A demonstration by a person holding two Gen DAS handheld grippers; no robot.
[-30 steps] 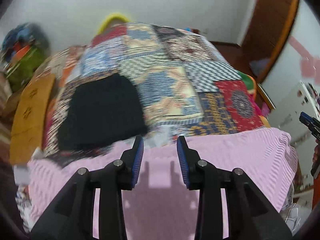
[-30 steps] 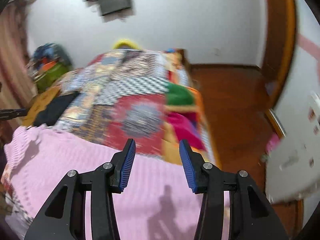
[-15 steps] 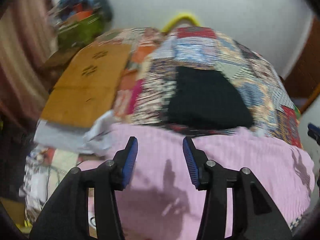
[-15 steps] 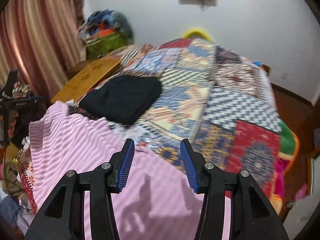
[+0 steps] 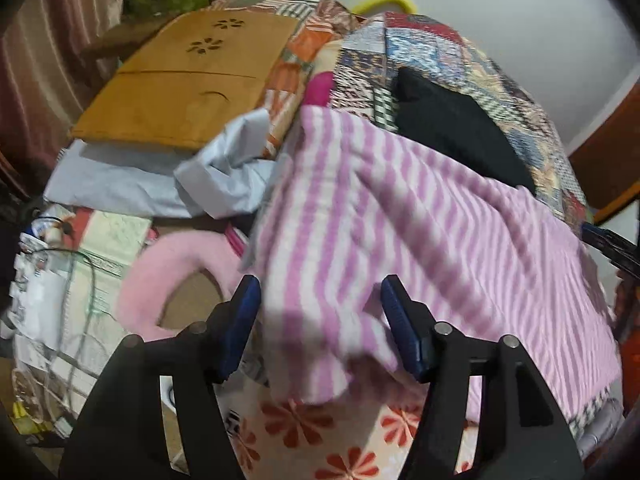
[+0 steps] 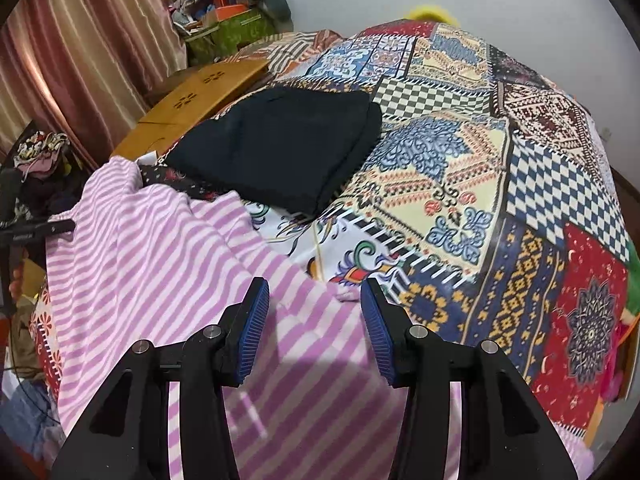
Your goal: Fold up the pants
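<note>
The pink-and-white striped pants [image 5: 400,216] lie spread across the near end of the bed; they also show in the right wrist view [image 6: 168,248]. My left gripper [image 5: 320,320] is open, hovering just above the pants' left near corner. My right gripper [image 6: 314,320] is open, just above the pants' far edge, where a small bunched fold sits. Neither holds cloth. A folded black garment [image 6: 280,148] lies on the patchwork quilt [image 6: 480,184] beyond the pants; it shows in the left wrist view [image 5: 452,136] too.
A wooden lap table [image 5: 180,84] leans at the bed's left side, with pale blue cloth [image 5: 168,176] and a pink neck pillow [image 5: 176,256] below it. Cluttered floor and cables lie at far left. Curtains [image 6: 80,52] hang on the left; a white wall stands behind.
Both grippers have swung left and come down closer over the striped pants. The left view now faces the bed's left side and the floor clutter. Both stay open.
</note>
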